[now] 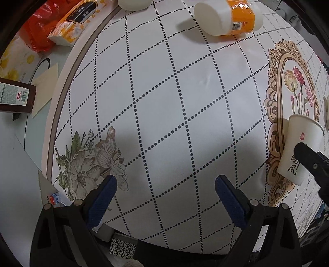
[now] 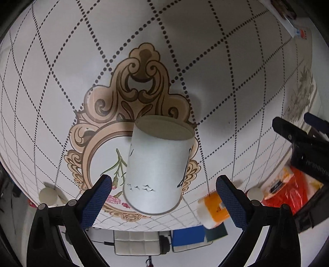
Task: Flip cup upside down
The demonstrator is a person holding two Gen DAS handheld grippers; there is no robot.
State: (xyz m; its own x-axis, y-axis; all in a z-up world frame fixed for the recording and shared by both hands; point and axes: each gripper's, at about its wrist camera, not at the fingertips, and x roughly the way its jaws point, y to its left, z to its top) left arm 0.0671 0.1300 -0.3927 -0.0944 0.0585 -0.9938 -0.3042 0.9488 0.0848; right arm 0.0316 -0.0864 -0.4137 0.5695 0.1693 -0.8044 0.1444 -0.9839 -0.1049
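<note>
Left wrist view: left gripper (image 1: 165, 193) hangs over the table (image 1: 168, 98), blue pads (image 1: 102, 202) spread wide with nothing between them.
Cup, left wrist view: cup (image 1: 298, 152) stands on the ornate frame print (image 1: 275, 86) near the table's right edge, rim up, leaning in the fisheye; a red mark and dark characters show on its wall.
Right gripper, left wrist view: a black part of it (image 1: 312, 164) crosses in front of the cup's lower side; whether it touches the cup cannot be told.
Right wrist view: right gripper (image 2: 164, 194) has its jaws wide apart; cup (image 2: 158, 164) sits between the blue pads (image 2: 96, 202), with a gap showing on each side, so nothing is clamped.
Cup, right wrist view: the camera is turned over, so the flat base faces the lens and the rim lies nearer the fingers; it stands on the frame print (image 2: 141, 82) with pink flowers.
Left gripper, right wrist view: seen at the right edge (image 2: 304, 141), well apart from the cup.
Table edge, far side: tissue roll (image 1: 228, 17) in orange wrap lies on its side; a tissue pack (image 1: 76, 20) and red bag (image 1: 39, 30) sit past the rim at the far left corner.
Left side off the table: a dark box (image 1: 16, 97) with a barcode label.
</note>
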